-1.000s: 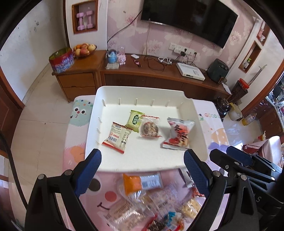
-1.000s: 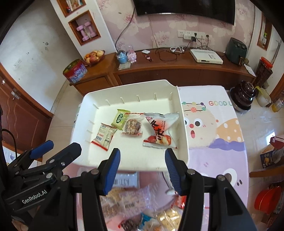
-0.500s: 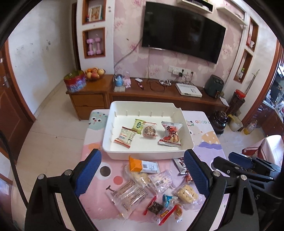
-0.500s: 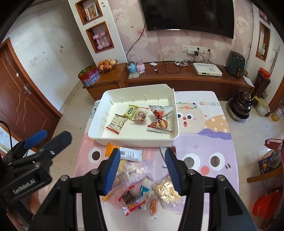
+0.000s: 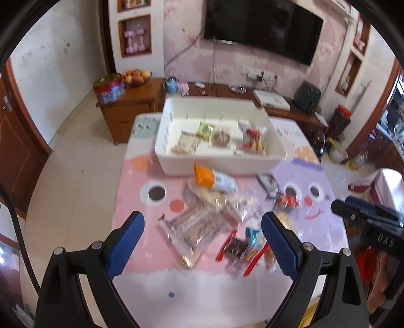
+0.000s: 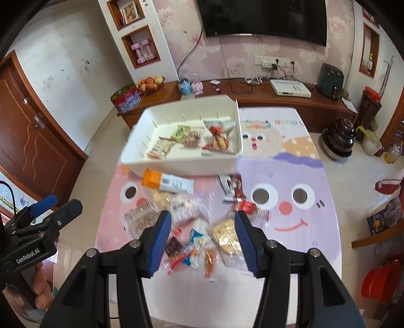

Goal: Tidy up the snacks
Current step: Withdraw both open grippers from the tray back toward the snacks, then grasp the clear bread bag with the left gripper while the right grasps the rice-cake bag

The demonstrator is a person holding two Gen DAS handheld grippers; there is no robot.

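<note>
your left gripper [image 5: 202, 233] hangs above the near end of the table [image 5: 209, 282] with its blue pads spread wide and nothing between them; your right gripper [image 6: 202, 230] hovers just beside it, jaws parted to a middling gap and also empty. directly under both lies the loose heap of snacks [image 6: 192, 224] on the pink and purple cartoon tablecloth: a clear pack of biscuits [image 5: 194, 229] below the left pads, small red and blue wrappers [image 6: 186, 248] and a yellowish cracker pack [image 6: 226, 234] below the right ones, none of them touched. a little farther sits an orange and white packet [image 6: 166, 182], right up against the near wall of the white bin [image 6: 176, 165]. inside the bin lie four packets side by side: a striped one [image 6: 159, 148], a green one [image 6: 179, 133], a brown cookie [image 6: 192, 138] and a red and white bag [image 6: 218, 141]. beyond the table stands a wooden cabinet [image 6: 277, 102] with a fruit bowl [image 6: 150, 84], and a television [image 6: 262, 19] hangs on the wall.
</note>
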